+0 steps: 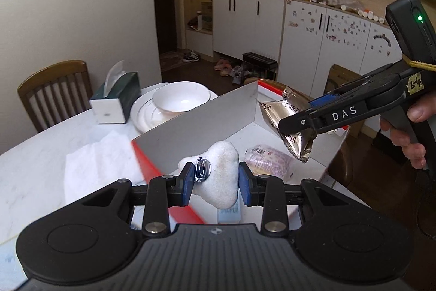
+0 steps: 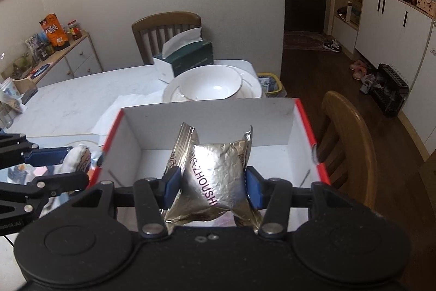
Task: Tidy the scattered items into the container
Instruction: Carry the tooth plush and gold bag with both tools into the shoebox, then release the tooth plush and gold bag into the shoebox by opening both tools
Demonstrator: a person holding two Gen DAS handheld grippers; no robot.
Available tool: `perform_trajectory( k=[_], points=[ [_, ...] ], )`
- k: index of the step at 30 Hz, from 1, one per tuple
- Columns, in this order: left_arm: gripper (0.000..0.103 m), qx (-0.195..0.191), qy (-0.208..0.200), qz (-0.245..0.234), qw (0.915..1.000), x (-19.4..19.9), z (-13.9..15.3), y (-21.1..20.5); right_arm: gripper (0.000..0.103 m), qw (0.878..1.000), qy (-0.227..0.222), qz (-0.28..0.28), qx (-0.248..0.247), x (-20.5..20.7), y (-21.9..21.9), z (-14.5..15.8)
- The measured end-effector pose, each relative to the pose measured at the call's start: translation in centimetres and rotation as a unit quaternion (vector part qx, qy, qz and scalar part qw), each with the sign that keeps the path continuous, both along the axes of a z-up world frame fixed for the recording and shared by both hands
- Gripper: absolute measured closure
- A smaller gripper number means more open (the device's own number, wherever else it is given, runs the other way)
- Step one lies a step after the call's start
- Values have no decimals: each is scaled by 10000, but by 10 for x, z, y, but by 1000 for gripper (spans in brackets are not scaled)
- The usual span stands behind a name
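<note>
The container is a white cardboard box with red rims (image 1: 196, 116) (image 2: 207, 122) on the marble table. My left gripper (image 1: 216, 182) is shut on a white fluffy plush item with a metal clasp (image 1: 222, 176), held over the box's near left rim; it also shows in the right wrist view (image 2: 76, 160). My right gripper (image 2: 214, 187) is shut on a silver foil snack pouch (image 2: 215, 176) and holds it above the box; the pouch also shows in the left wrist view (image 1: 288, 127). A pink-printed wrapped snack (image 1: 267, 160) lies inside the box.
A green tissue box (image 1: 117, 97), stacked white plates with a bowl (image 1: 177, 102) and a white paper napkin (image 1: 98, 162) lie on the table beyond the box. Wooden chairs stand at the far side (image 2: 166, 32) and right (image 2: 346, 143).
</note>
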State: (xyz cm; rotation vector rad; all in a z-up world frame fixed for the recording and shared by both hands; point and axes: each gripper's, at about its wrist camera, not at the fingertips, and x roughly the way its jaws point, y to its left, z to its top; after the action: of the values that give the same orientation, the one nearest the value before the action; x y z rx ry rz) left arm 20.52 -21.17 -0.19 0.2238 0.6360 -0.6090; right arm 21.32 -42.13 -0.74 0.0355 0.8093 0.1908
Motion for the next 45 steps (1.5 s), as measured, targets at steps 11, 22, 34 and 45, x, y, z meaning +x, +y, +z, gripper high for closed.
perform_trajectory(
  k=[11,22,34,45],
  points=[
    [70,599,-106,-214,9979,33,-20,-46,53,9995,173,63,-239,38,-17,-19],
    [70,1134,206,-79,9933,77,-45,-68,53,9980,390,288,-399,77,-11,-43],
    [70,1595,691,-72,9847,107,-73,-84,53,9955,787,276,-450,102,-12,-66],
    [70,1758,1254,-69,9764,128,-88,-89,53,9906,992,442,-835,117,-1,-77]
  ],
)
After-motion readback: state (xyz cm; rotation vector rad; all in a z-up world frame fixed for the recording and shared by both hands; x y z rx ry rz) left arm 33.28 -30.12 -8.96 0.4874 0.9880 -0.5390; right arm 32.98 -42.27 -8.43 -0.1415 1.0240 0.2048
